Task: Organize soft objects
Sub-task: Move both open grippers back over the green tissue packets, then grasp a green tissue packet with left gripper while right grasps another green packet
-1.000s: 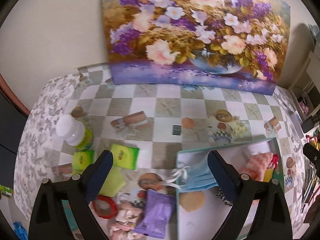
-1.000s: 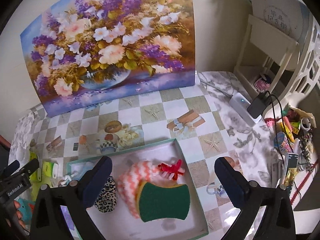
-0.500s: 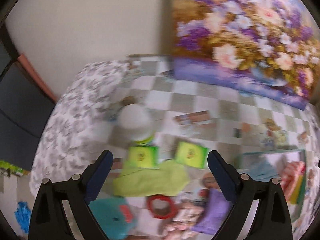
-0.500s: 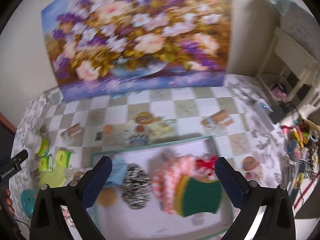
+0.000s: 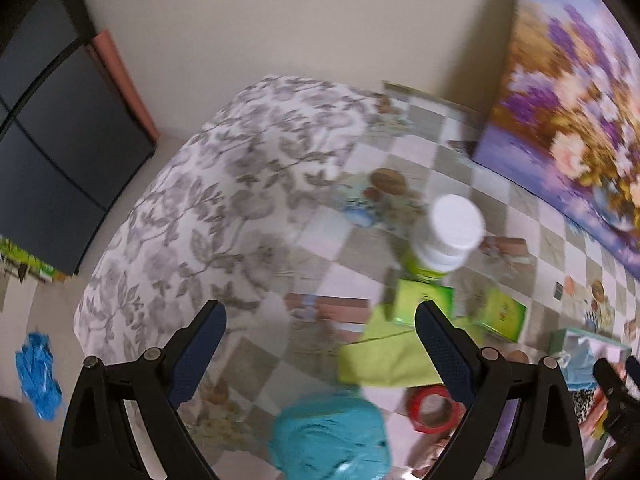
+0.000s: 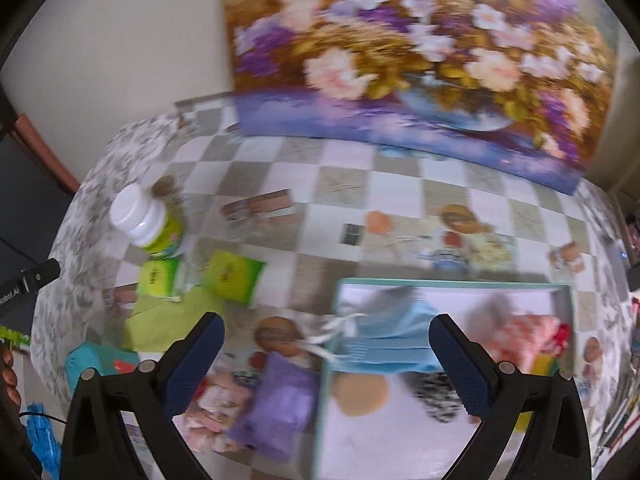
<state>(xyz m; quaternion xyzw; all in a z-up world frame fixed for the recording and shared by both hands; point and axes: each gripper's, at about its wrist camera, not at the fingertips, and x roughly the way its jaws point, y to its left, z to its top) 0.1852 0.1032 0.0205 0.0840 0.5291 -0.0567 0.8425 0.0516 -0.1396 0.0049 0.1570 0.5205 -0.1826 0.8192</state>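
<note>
Checkered tablecloth (image 6: 400,196) carries a teal-rimmed tray (image 6: 452,283) holding a blue face mask (image 6: 384,344). Left of tray: green cloth (image 5: 384,360), teal soft lump (image 5: 332,436). Left gripper (image 5: 320,336) and right gripper (image 6: 326,344): jaws spread, empty.

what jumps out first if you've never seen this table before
The big flower painting propped against the wall at the back of the checkered table dominates. Below it, a teal-rimmed tray already holds a blue face mask, while a white-capped bottle and bright green packets crowd the left side.
</note>
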